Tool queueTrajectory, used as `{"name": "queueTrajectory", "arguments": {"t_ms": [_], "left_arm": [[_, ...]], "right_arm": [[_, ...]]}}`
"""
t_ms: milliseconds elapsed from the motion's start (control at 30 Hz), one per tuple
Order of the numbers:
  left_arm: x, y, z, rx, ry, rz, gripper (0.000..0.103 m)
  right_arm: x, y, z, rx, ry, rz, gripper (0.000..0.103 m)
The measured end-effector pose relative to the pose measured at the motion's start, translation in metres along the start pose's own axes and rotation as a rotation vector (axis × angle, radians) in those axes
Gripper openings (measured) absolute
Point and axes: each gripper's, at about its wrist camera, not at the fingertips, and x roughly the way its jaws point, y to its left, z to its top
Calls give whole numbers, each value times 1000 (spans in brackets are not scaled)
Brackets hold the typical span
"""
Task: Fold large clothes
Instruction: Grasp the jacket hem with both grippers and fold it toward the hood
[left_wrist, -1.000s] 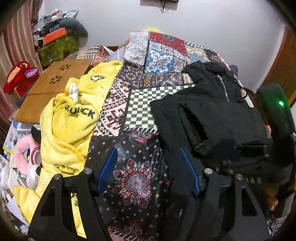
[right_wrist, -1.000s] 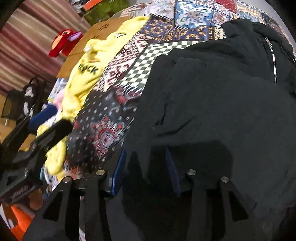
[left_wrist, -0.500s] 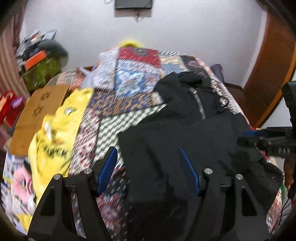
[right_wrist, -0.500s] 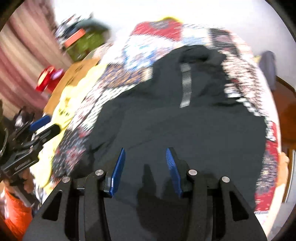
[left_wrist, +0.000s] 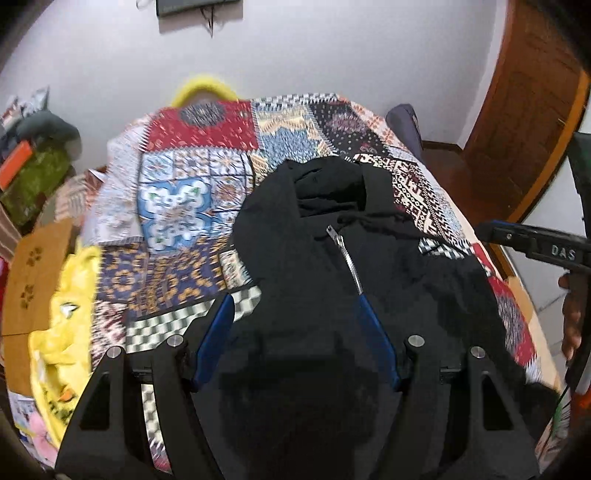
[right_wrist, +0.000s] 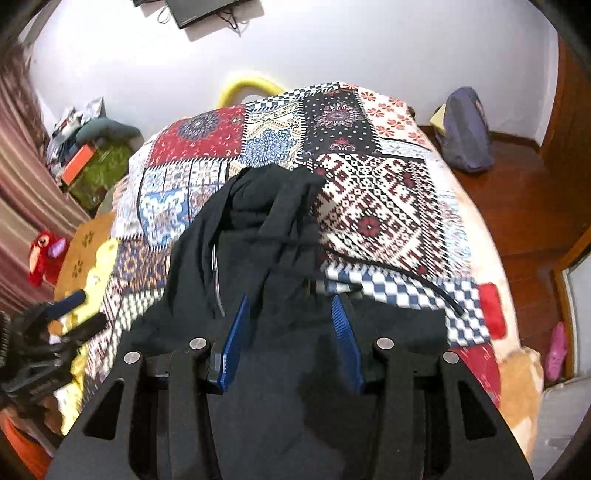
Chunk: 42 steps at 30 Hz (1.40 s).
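A black zip-up hoodie (left_wrist: 332, 295) lies on a bed covered by a patchwork quilt (left_wrist: 192, 206), its hood toward the far wall and its zipper (left_wrist: 345, 258) running down the chest; the near part of the garment fills the bottom of both wrist views. The left hand-held gripper (left_wrist: 295, 314) hangs over the hoodie's chest with its 2 blue fingers spread wide, nothing between them but fabric lying below. The right hand-held gripper (right_wrist: 288, 321) is likewise spread, over the hoodie's right side, where a bunched ridge of cloth runs up toward the hood and a drawstring (right_wrist: 406, 271) trails across the quilt. Neither pinches anything, so the garment looks unfolded, or loosely rumpled, with the fold itself yet to be made. The main risk from here is a poor pinch: the cloth is thick and already doubled in places, so closing on the bunched ridge could catch 2 layers and drag the whole body sideways instead of turning 1 edge over. The loose drawstring could snag a finger. A yellow garment (left_wrist: 66, 332) lies near the quilt's left edge, and a wide sweep of the left arm could drag it into the fold.
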Motion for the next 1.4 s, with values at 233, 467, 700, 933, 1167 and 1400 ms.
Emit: {"name": "queueTrajectory", "arguments": {"t_ms": [233, 467, 700, 933, 1167, 1400], "left_arm": [[68, 18, 50, -99, 47, -17, 68], [136, 18, 74, -141, 98, -41, 68], [186, 17, 64, -146, 133, 98, 63], [167, 12, 62, -79, 91, 101, 12], [92, 27, 56, -79, 21, 3, 8], [2, 7, 17, 13, -27, -57, 7]], "right_arm": [[56, -2, 41, 21, 21, 3, 43], [118, -9, 66, 119, 80, -13, 43], [160, -19, 61, 189, 142, -33, 51], [147, -15, 50, 95, 84, -60, 22], [70, 14, 37, -63, -34, -72, 15], [-1, 45, -6, -181, -101, -59, 14]]}}
